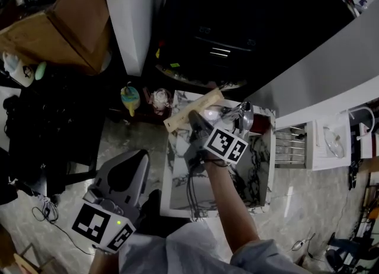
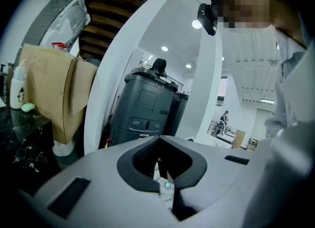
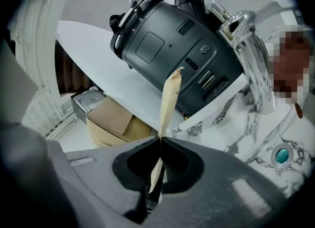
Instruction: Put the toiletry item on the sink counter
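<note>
Toiletry item (image 3: 170,99) is clamped in my right claw (image 3: 160,138). Jaws are all but closed, pads pressing on both flat faces of it. It's a thin, flat tan strip. The right gripper view shows it edge-on. I grip it part way along, so a short end hangs down behind the pads and the longer end sticks out past the tips.

Long axis: in my right gripper view it rises up and slightly right, free end towards the dark round machine (image 3: 172,45). In the head view the strip (image 1: 192,110) lies diagonally, low left to high right, across the far edge of the marble sink counter (image 1: 177,172), just left of the tap (image 1: 243,113). My right claw (image 1: 195,119) meets it from the near side. Can't tell whether the strip touches the counter.

The drain (image 3: 282,155) sits off to the right in the marble.

My left claw (image 2: 158,138) has its tips together and nothing between them. It is low on my left (image 1: 133,159), beside the counter. Cardboard box (image 1: 65,24) is well off to the far left.
</note>
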`<state>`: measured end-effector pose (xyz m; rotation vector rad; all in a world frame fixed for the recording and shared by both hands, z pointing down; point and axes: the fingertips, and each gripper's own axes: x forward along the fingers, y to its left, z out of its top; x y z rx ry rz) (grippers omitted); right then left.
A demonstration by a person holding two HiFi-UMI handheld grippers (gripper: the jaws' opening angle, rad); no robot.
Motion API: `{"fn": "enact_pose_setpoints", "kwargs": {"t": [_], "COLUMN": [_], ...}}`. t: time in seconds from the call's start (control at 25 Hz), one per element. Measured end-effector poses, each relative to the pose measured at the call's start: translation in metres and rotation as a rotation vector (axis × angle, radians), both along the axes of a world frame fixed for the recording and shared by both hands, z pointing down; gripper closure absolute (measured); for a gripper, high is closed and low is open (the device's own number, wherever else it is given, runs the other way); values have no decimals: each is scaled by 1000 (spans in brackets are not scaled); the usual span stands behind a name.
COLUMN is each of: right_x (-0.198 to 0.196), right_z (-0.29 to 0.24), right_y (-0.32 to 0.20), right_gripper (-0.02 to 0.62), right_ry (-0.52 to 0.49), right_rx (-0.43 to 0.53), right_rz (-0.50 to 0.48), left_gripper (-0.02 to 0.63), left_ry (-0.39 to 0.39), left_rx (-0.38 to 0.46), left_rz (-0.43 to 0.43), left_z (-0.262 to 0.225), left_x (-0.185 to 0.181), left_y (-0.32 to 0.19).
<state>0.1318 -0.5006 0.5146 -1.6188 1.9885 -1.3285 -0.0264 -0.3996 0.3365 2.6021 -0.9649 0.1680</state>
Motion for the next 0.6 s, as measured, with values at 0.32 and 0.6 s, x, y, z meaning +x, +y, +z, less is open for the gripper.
{"fn": "enact_pose_setpoints", "kwargs": {"t": [0.32,0.6], "right_x": [1,7], "right_z": [30,48], "right_y": [-13,-20], "right_gripper": [594,594], "right_ry": [-36,-85], "right_rx": [-42,-66], "right_rz": [-18,-30], "left_gripper": [603,603], "left_ry": [-7,-13], "left_rx": [-10,-16], "left_rz": [-12,-13], "left_z": [7,9], "left_x": [-5,-5], "left_y": [-5,-7]}}
